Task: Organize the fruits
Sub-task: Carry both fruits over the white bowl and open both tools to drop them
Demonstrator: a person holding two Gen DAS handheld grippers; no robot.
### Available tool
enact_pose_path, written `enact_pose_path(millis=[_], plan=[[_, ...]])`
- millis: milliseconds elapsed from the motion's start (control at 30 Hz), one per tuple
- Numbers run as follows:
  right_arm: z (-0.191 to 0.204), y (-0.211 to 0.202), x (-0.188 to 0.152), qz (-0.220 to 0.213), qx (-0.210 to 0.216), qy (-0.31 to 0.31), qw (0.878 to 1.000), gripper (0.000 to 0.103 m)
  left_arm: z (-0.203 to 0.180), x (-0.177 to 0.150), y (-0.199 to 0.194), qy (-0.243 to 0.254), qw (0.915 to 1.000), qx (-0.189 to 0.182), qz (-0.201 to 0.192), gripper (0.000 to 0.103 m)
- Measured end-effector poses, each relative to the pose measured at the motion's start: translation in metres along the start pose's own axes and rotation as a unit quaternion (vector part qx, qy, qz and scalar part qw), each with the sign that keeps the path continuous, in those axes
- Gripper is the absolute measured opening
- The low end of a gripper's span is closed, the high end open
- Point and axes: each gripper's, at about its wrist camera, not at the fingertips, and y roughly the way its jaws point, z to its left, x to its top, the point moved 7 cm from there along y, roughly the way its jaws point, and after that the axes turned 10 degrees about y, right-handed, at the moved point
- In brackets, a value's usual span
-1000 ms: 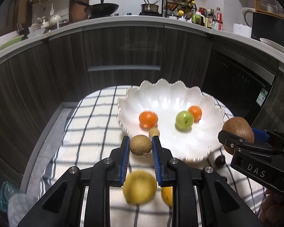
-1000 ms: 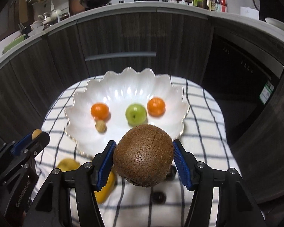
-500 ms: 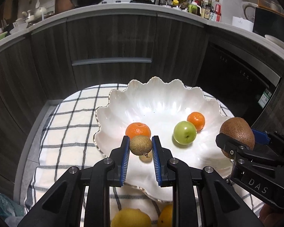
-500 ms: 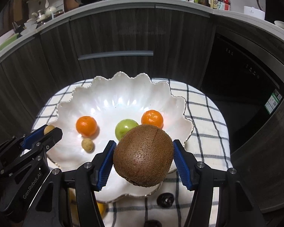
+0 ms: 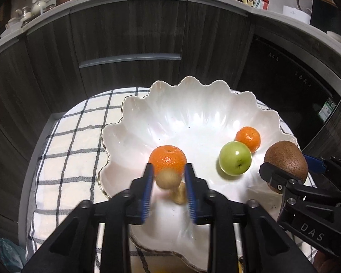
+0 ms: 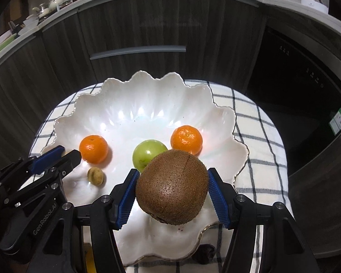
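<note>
A white scalloped bowl (image 5: 193, 86) (image 6: 147, 95) holds two mandarins (image 5: 167, 158) (image 5: 248, 137), a green round fruit (image 5: 235, 158) and a small tan fruit (image 6: 95, 175). My left gripper (image 5: 168, 170) hangs low over the bowl's near left part. Its jaws are opening, and a second small brown fruit (image 5: 167, 179), blurred, lies between the pads with a gap on each side. My right gripper (image 6: 173, 173) is shut on a brown kiwi (image 6: 172, 191) above the bowl's near right rim.
The bowl stands on a black-and-white checked cloth (image 5: 75, 141) over a small round table. A yellow fruit (image 6: 88, 259) and a dark fruit (image 6: 204, 252) lie on the cloth under the near rim. Dark cabinets (image 5: 129, 45) and a built-in appliance (image 6: 307, 86) stand behind.
Both grippers moved forward and down, from the cloth to over the bowl. The left pads, which pinched the small brown fruit, have parted from it. The kiwi stays gripped.
</note>
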Motion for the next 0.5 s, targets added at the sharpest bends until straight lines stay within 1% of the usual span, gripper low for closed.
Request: enact_pose_path(millis=[67, 133, 167, 200, 267, 300, 367, 433, 500], plan=[[-0.003, 0.002, -0.001, 0.005, 0.0, 0.005, 1.0, 0.062, 0.001, 0.001, -0.003, 0.002, 0.9999, 0.01, -0.006, 0.055], [-0.005, -0.002, 0.0, -0.005, -0.003, 0.003, 1.0, 0.063, 0.002, 0.002, -0.007, 0.005, 0.9997, 0.018, -0.012, 0.061], [-0.006, -0.007, 0.002, -0.019, -0.013, -0.002, 1.0, 0.068, 0.002, 0.003, -0.009, 0.008, 0.9996, 0.023, -0.013, 0.063], [-0.008, -0.011, 0.005, -0.027, -0.02, -0.003, 0.999, 0.076, 0.002, 0.003, -0.011, 0.009, 0.9995, 0.028, -0.013, 0.065], [-0.014, -0.025, 0.011, -0.054, -0.042, 0.003, 0.998, 0.083, 0.007, 0.002, -0.016, 0.0, 0.9989, 0.045, -0.015, 0.072], [-0.017, -0.032, 0.014, -0.065, -0.051, 0.005, 0.997, 0.083, 0.009, 0.001, -0.02, -0.004, 0.9986, 0.049, -0.019, 0.075], [-0.022, -0.045, 0.018, -0.085, -0.068, 0.007, 0.994, 0.084, 0.012, 0.002, -0.031, -0.008, 0.9976, 0.061, -0.031, 0.085], [-0.024, -0.06, 0.02, -0.101, -0.076, 0.007, 0.992, 0.084, 0.013, 0.004, -0.043, -0.005, 0.9965, 0.072, -0.042, 0.09], [-0.025, -0.071, 0.02, -0.109, -0.076, 0.007, 0.991, 0.085, 0.01, 0.006, -0.056, 0.0, 0.9957, 0.078, -0.049, 0.092]])
